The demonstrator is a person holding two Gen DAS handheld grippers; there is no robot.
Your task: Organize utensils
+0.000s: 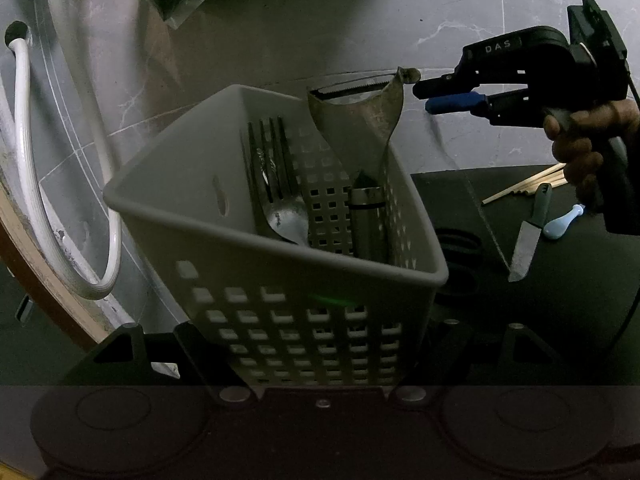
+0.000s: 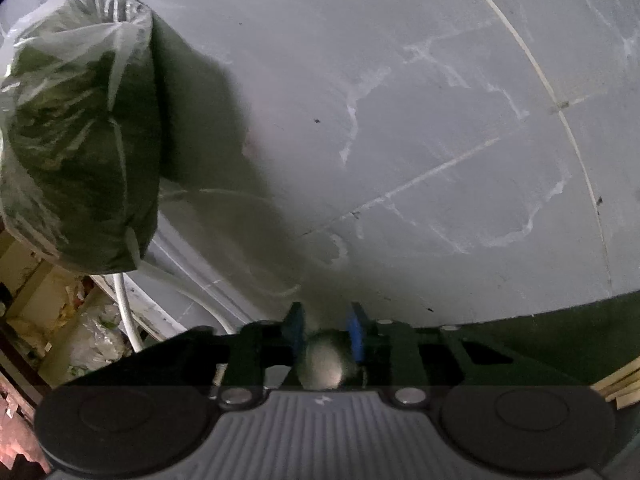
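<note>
A grey perforated basket [image 1: 280, 280] fills the left wrist view. My left gripper [image 1: 308, 332] is shut on its lower walls, one black finger on each side. Inside stand a fork [image 1: 272, 148] and a spoon [image 1: 286, 220], and in the right compartment a metal peeler [image 1: 360, 128] stands with its head above the rim. My right gripper [image 1: 422, 94], held by a hand [image 1: 580, 140], meets the right corner of the peeler's head. In the right wrist view a round grey end of the peeler [image 2: 324, 360] fills the gap between the blue pads [image 2: 356, 332] of the right gripper [image 2: 326, 320].
On the dark mat [image 1: 560, 300] to the right lie a knife [image 1: 528, 240], a light-blue small utensil [image 1: 560, 222] and wooden sticks [image 1: 524, 188]. A white hose [image 1: 80, 160] loops at the left. A plastic-wrapped bundle [image 2: 80, 132] sits on the grey marble surface [image 2: 440, 120].
</note>
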